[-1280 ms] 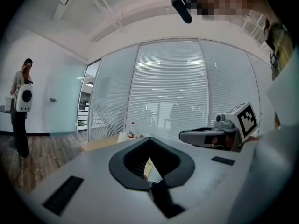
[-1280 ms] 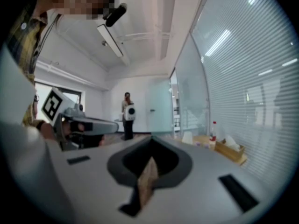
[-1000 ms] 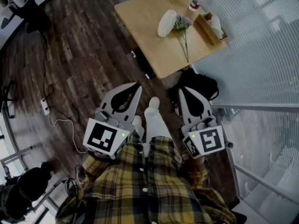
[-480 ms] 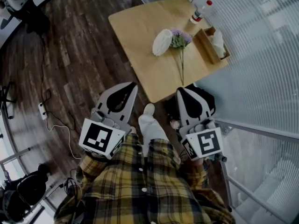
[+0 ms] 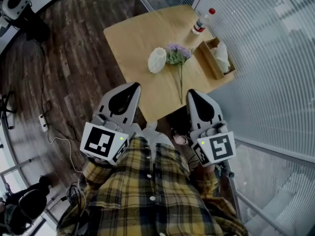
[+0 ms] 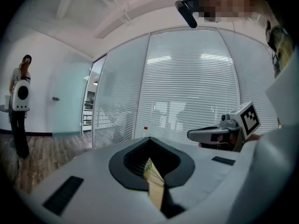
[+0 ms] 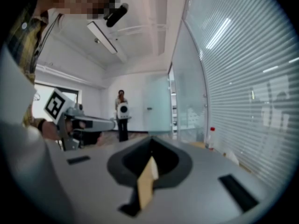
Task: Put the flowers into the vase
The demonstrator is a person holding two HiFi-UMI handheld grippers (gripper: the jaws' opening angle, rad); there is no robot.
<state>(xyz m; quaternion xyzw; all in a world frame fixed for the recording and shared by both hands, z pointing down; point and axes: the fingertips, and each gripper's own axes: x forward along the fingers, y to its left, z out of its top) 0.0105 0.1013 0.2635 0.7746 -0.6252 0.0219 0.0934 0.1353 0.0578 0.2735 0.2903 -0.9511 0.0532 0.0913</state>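
Observation:
A white ribbed vase point(image 5: 157, 60) rests on the wooden table point(image 5: 133, 33), and I cannot tell whether it stands or lies. Right beside it are purple flowers point(image 5: 177, 53), whose long stem point(image 5: 180, 85) runs toward the table's near edge. My left gripper point(image 5: 132, 86) is shut and empty, held over the floor just short of the table's near corner. My right gripper point(image 5: 192, 92) is shut too, with nothing in it, its tip close to the stem's end. Each gripper view looks level over its own shut jaws, left gripper point(image 6: 149, 139) and right gripper point(image 7: 150, 139); neither shows the vase or flowers.
A wooden box point(image 5: 212, 59) holding white tissue sits at the table's right side, with a red-capped bottle point(image 5: 201, 21) behind it. A glass wall with blinds point(image 5: 266, 58) runs along the right. Cables point(image 5: 54, 132) lie on the floor at left. A person point(image 6: 20, 107) stands far off.
The table with vase and flowers has come nearer and lower in the head view. Both grippers moved forward toward it together and stayed shut.

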